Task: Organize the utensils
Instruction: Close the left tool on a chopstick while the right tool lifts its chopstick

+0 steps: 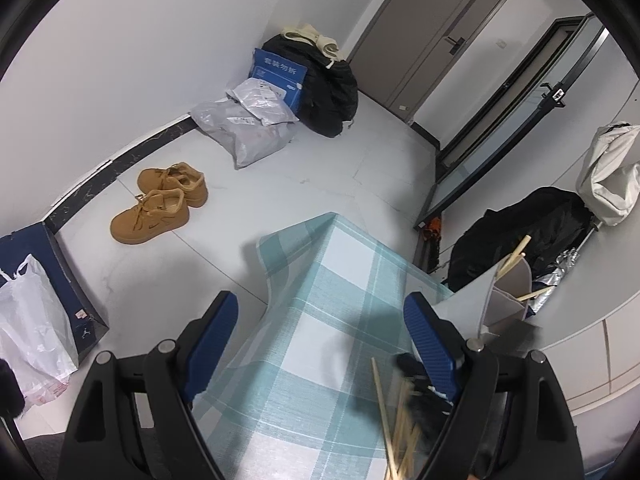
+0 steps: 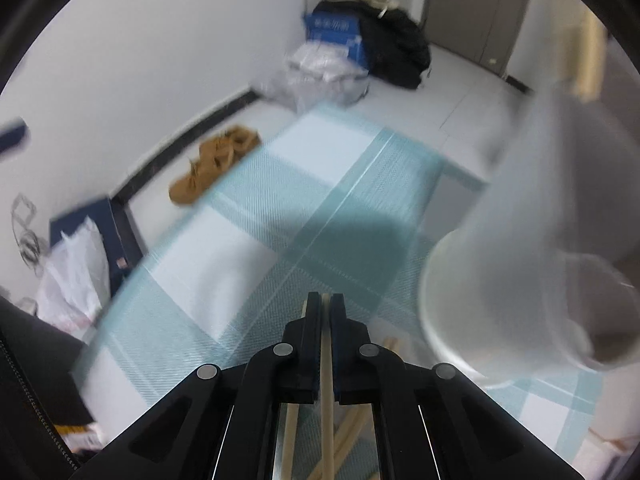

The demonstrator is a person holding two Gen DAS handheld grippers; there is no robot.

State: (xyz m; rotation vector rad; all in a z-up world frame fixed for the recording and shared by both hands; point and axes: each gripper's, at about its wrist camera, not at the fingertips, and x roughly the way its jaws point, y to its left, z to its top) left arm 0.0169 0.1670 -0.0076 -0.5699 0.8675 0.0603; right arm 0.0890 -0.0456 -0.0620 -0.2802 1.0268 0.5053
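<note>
Wooden chopstick (image 2: 326, 380) pinched in right gripper (image 2: 325, 304) jaws, lower end cut off; left gripper (image 1: 320, 320) jaws spread.

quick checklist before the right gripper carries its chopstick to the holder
1. Right gripper shut on a chopstick: ok.
2. Only one stick pinched: cannot tell, a second runs close beside it.
3. Left gripper open, holding nothing: ok.
4. Holder upright on the table, chopsticks already inside: ok.
5. Room left in holder: cannot tell.
6. Loose chopsticks still on the table: not ok.
</note>
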